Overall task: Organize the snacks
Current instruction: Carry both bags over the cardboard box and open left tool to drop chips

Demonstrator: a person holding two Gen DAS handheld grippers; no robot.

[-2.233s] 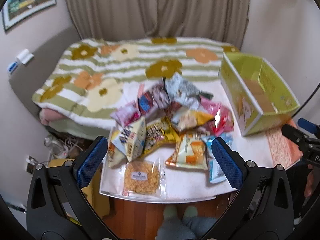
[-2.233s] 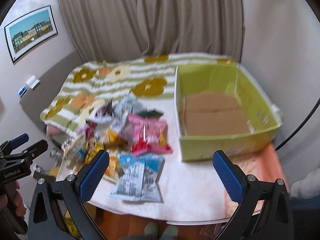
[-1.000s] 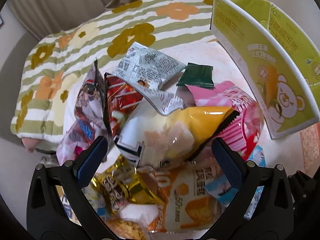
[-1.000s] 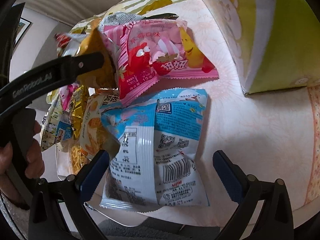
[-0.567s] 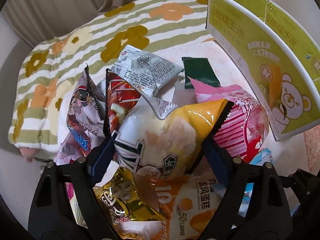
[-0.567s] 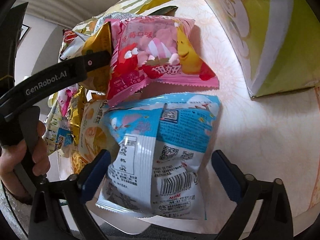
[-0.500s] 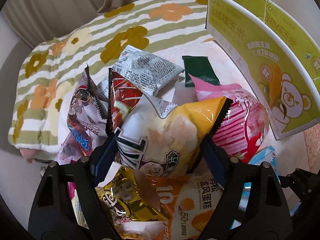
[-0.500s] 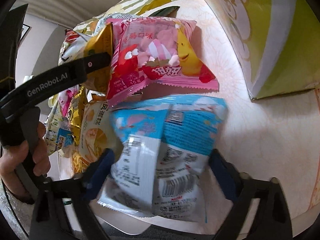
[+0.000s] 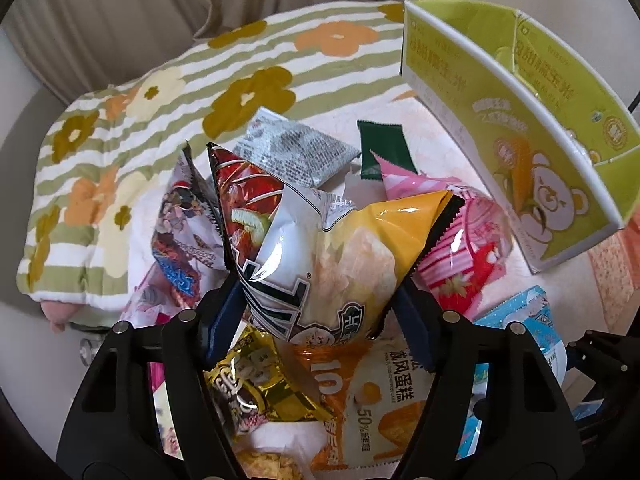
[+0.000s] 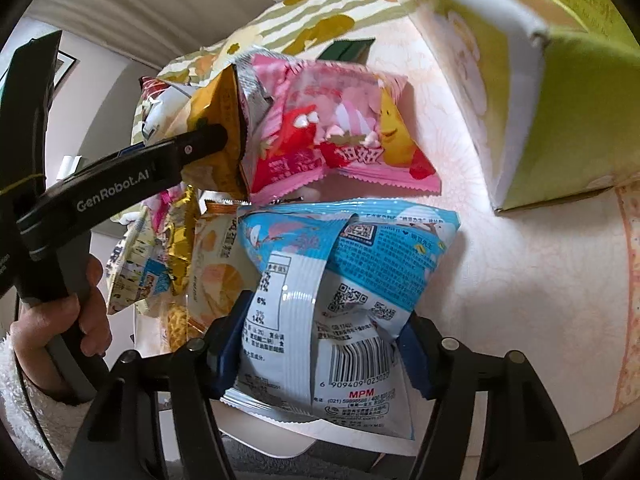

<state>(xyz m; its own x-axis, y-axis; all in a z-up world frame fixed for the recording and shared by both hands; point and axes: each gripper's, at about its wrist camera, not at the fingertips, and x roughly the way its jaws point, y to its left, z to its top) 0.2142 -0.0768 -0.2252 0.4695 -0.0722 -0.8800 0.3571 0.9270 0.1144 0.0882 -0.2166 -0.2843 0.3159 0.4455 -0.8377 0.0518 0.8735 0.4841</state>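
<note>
My left gripper (image 9: 318, 320) is shut on a white and yellow snack bag (image 9: 336, 264) at the top of the snack pile; the bag bulges between the blue pads. It also shows in the right wrist view (image 10: 208, 120), with the left gripper's arm (image 10: 120, 184) across it. My right gripper (image 10: 320, 356) is shut on a blue and white snack bag (image 10: 340, 280) lying near the table's front edge. A pink snack bag (image 10: 332, 136) lies just beyond it. The green cardboard box (image 9: 520, 120) stands open at the right.
Several other snack bags lie piled on the white table (image 10: 520, 260): a red one (image 9: 240, 204), a grey one (image 9: 296, 152), a gold one (image 9: 256, 384), an orange cake bag (image 9: 380, 400). A flowered striped quilt (image 9: 160, 92) lies behind.
Both grippers have closed: the left on the white and yellow bag, the right on the blue and white bag, which is now pinched and crumpled. Both had dropped from above the table.
</note>
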